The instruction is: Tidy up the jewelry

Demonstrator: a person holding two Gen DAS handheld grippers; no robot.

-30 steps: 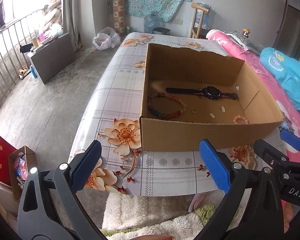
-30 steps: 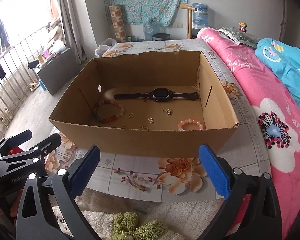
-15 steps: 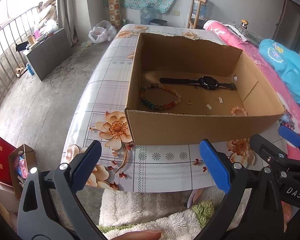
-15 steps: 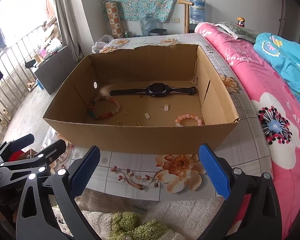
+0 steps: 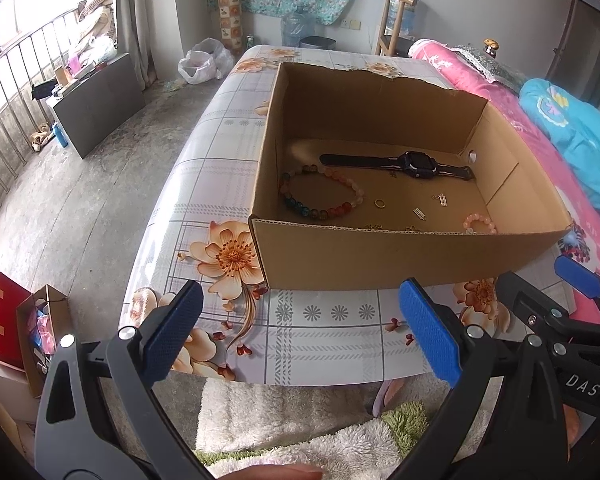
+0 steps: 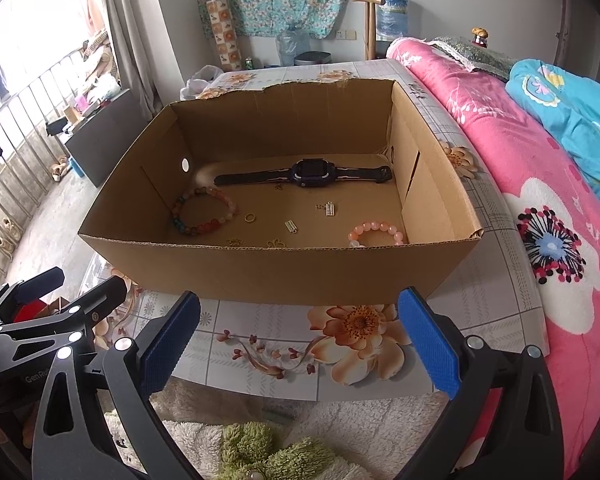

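Observation:
An open cardboard box (image 5: 380, 256) (image 6: 276, 272) stands on the flowered table. Inside lie a black watch (image 5: 416, 162) (image 6: 312, 173), a multicoloured bead bracelet (image 5: 320, 196) (image 6: 202, 216), a pink bead bracelet (image 5: 480, 222) (image 6: 376, 232), a gold ring (image 5: 380, 203) (image 6: 250, 218) and small gold charms (image 6: 290, 226). My left gripper (image 5: 300, 332) is open and empty, in front of the box's near wall. My right gripper (image 6: 300, 336) is open and empty, also in front of the box. Each gripper shows at the edge of the other's view.
The table (image 5: 204, 168) has a floral cloth. A pink-covered bed (image 6: 540, 184) runs along the right. A fluffy rug (image 5: 284, 412) lies below the table's front edge. A red bag (image 5: 4, 316) stands on the floor at the left.
Both grippers have risen and moved slightly closer, so more of the box's inside shows. Both stay open and empty.

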